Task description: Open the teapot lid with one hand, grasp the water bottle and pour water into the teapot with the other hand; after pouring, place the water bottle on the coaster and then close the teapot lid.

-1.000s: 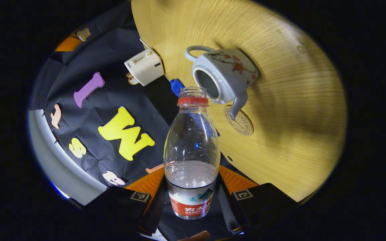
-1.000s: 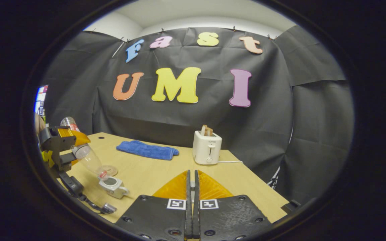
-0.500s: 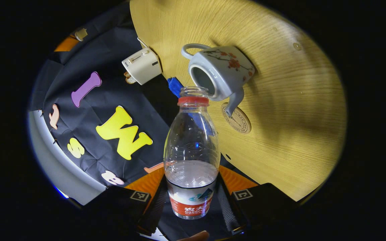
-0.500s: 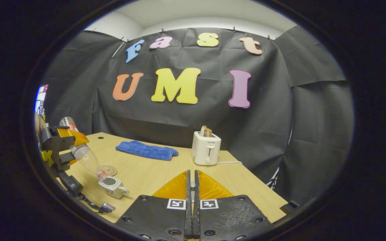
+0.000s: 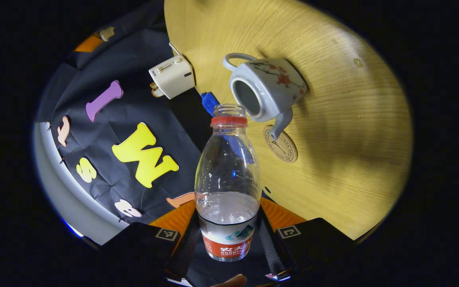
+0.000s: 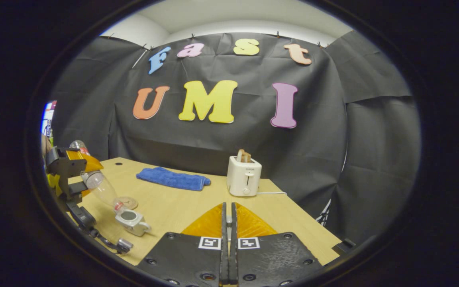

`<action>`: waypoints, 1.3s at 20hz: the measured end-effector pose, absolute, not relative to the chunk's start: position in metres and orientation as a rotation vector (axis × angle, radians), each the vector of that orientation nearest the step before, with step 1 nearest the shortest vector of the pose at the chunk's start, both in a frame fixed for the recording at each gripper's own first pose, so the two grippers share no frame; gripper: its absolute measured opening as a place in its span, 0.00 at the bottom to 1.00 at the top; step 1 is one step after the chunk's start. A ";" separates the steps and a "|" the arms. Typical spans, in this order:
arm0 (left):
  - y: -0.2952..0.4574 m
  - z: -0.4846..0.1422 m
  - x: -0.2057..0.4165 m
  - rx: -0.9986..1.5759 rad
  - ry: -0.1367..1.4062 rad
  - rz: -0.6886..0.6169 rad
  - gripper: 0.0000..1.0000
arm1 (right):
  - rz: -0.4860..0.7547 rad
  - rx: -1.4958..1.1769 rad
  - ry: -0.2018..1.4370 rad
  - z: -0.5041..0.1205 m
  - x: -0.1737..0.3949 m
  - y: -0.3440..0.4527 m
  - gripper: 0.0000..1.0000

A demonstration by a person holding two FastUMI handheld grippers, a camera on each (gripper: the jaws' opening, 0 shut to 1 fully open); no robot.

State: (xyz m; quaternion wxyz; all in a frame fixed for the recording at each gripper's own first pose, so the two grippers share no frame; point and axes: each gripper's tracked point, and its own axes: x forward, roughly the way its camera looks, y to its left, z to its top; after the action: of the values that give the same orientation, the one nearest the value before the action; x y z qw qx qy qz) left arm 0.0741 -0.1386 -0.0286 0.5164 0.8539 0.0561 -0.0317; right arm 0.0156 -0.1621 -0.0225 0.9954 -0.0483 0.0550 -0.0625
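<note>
My left gripper [image 5: 228, 239] is shut on the clear water bottle [image 5: 228, 175] around its labelled lower part. The bottle is uncapped, part full and tipped, its mouth right at the open top of the white flowered teapot [image 5: 267, 89]. The round coaster [image 5: 281, 139] lies by the spout. From the right gripper view, the tilted bottle [image 6: 100, 187], teapot [image 6: 133, 220] and coaster [image 6: 129, 202] sit at far left. My right gripper [image 6: 228, 223] is held high over the table's near side, jaws nearly together on a small pale bit, the lid's knob; the rest of the teapot lid is hidden.
A white toaster [image 6: 245, 179] with bread in it stands at the back of the wooden table [image 6: 197, 203]. A folded blue towel [image 6: 171, 178] lies back left. A cable hangs from the left gripper toward the table's near left edge.
Hardly anything: the left gripper view has shifted a little, with the bottle mouth staying at the teapot's opening. The water level looks the same. The right gripper holds still.
</note>
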 end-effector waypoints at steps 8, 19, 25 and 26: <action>-0.134 -0.014 0.082 1.591 0.121 -0.091 0.75 | -0.146 -0.086 0.115 -0.024 0.019 -0.172 0.01; -0.126 -0.022 0.117 0.827 0.102 -0.067 0.75 | -0.147 -0.107 0.135 -0.033 0.023 -0.166 0.01; -0.129 -0.031 0.138 0.555 -0.035 -0.060 0.75 | -0.151 -0.120 0.143 -0.040 0.026 -0.159 0.00; -0.129 -0.032 0.140 0.503 -0.044 -0.059 0.75 | -0.148 -0.124 0.145 -0.041 0.027 -0.157 0.01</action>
State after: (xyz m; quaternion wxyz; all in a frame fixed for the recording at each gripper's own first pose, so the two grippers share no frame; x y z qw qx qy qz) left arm 0.1402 -0.1286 -0.0319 0.9679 0.2486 -0.0218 -0.0290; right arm 0.0273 -0.1571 -0.0412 0.9927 -0.0621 0.0723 -0.0737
